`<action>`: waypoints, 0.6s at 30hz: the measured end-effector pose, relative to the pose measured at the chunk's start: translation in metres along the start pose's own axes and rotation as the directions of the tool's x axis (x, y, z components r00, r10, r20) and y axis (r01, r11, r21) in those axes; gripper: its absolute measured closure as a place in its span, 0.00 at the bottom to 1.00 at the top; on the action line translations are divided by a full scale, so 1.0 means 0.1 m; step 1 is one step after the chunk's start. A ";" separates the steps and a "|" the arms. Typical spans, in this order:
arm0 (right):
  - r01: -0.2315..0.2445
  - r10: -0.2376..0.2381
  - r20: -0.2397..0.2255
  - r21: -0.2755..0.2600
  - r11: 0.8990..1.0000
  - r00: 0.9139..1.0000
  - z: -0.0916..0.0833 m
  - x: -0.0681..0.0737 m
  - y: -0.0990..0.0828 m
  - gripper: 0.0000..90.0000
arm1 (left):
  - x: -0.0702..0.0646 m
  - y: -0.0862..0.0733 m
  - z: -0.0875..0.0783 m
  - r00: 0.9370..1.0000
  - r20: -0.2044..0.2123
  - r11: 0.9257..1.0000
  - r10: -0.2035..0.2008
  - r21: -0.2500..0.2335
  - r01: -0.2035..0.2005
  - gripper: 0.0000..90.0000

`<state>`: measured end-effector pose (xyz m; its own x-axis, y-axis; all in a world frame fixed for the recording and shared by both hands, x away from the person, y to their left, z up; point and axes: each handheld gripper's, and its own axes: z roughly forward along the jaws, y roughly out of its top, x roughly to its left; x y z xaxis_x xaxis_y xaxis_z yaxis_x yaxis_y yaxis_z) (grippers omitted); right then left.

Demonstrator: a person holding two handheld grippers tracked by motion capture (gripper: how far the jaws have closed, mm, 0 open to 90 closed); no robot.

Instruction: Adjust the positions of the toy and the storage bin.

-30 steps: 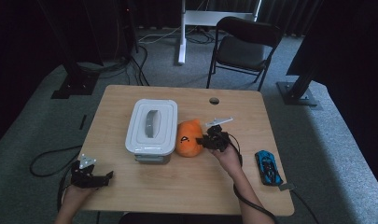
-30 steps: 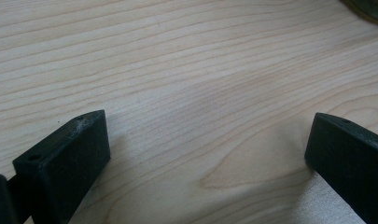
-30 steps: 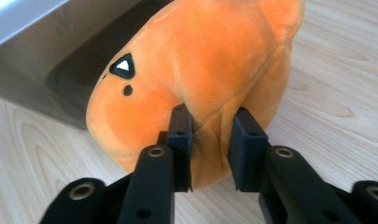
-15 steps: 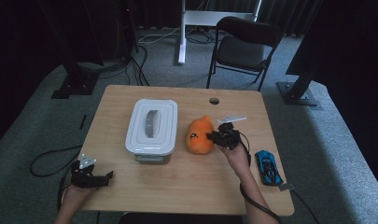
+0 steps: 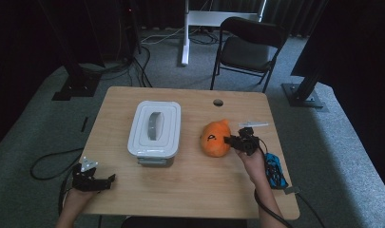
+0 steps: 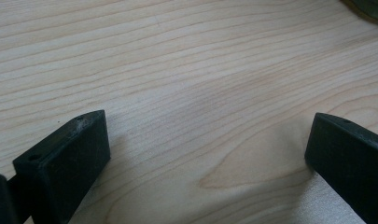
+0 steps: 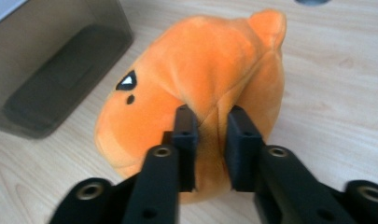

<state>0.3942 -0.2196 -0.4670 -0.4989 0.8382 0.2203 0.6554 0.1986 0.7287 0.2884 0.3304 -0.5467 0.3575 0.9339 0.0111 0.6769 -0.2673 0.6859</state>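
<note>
An orange plush toy point(image 5: 215, 138) lies on the wooden table point(image 5: 190, 190), right of the middle. My right gripper point(image 5: 231, 141) comes at it from the right and pinches a fold of its fabric point(image 7: 200, 79) between both pads. Its jaws have just been opening a little, with the fold still squeezed between them. My left gripper point(image 5: 107, 180) rests at the table's near left corner. Its jaws point(image 6: 207, 140) stand wide apart over bare wood, holding nothing.
A clear box with a white lid and grey handle point(image 5: 154, 127) stands left of the toy. A blue object point(image 5: 274, 172) lies by the right edge, next to my right forearm. A hole point(image 5: 218, 102) sits near the far edge, and a black chair point(image 5: 247, 47) beyond.
My right gripper has pulled the plush toy to the right, away from the box it was lying against. The left gripper has stayed put.
</note>
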 end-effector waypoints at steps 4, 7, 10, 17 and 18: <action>-0.006 0.006 0.000 0.008 1.000 1.000 -0.03 -0.04 -0.04 0.72 | 0.00 0.00 0.00 1.000 0.000 1.000 0.000 0.000 0.000 0.00; -0.009 0.009 0.010 0.006 1.000 1.000 -0.07 -0.06 -0.06 0.67 | 0.00 0.00 0.00 1.000 0.000 1.000 0.000 0.000 0.000 0.00; -0.018 0.018 0.011 -0.005 1.000 1.000 -0.14 -0.08 -0.06 0.62 | 0.00 0.00 0.00 1.000 0.000 1.000 0.000 0.000 0.000 0.00; 0.002 -0.002 0.008 -0.009 1.000 1.000 -0.27 -0.05 -0.09 0.52 | 0.00 0.00 0.00 1.000 0.000 1.000 0.000 0.000 0.000 0.00; 0.007 -0.007 0.007 -0.007 1.000 1.000 -0.28 -0.05 -0.10 0.52 | 0.00 0.00 0.00 1.000 0.000 1.000 0.000 0.000 0.000 0.00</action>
<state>0.3739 -0.2399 -0.4568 -0.4993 0.8405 0.2104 0.6478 0.2008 0.7349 0.2884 0.3304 -0.5466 0.3575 0.9338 0.0117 0.6768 -0.2677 0.6858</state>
